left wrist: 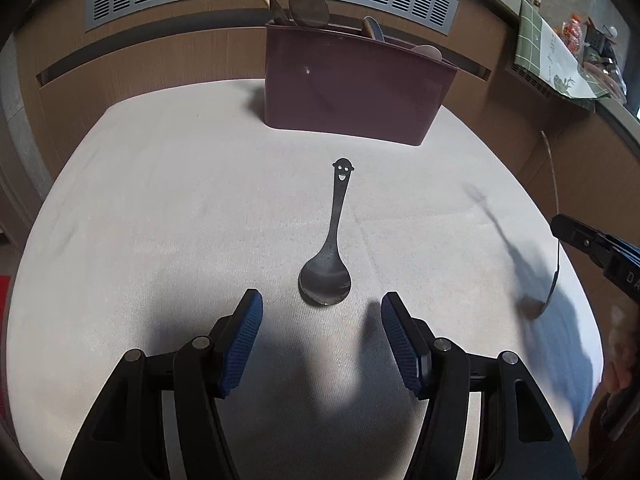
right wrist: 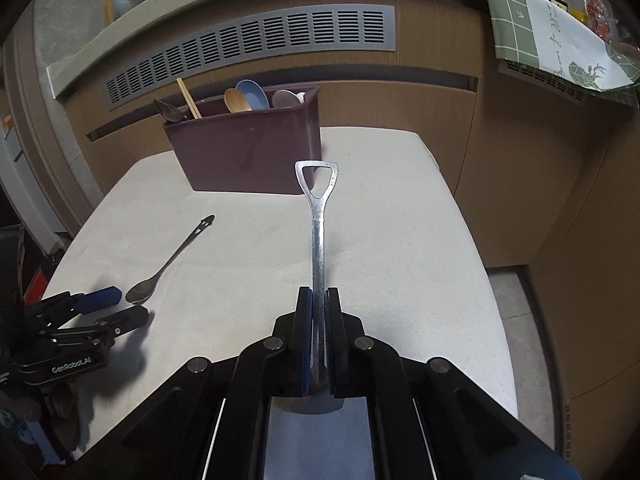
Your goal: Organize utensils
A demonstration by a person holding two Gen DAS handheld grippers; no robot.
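The left gripper is held low over the cloth-covered table, angled forward and down, with its jaws spread wide and nothing held between them. Its blue pads are seen either side of a gap aimed at the bowl of the smiley spoon. From the right wrist view, the same gripper is observed at the table's left edge, its fingertips just beside the spoon bowl and not touching it.

The smiley spoon is found lying flat on the cloth, bowl toward the left gripper and face-ended handle pointing toward the utensil box. It is well apart from the box.

The utensil box, maroon and rectangular, is set upright at the far side of the table. Several utensils are seen standing in it: a wooden spoon, a blue spoon, chopsticks and dark metal pieces.

The right gripper is held above the table, level with the cloth's near half, with its jaws closed tight on the shovel-handled utensil. The shaft is gripped low down, and the triangular loop handle is pointed forward toward the box. In the left wrist view the utensil is seen edge-on at the right margin, gripped mid-length by the right gripper, its lower end clear above the cloth. Whether that end is a spoon or a fork cannot be told.
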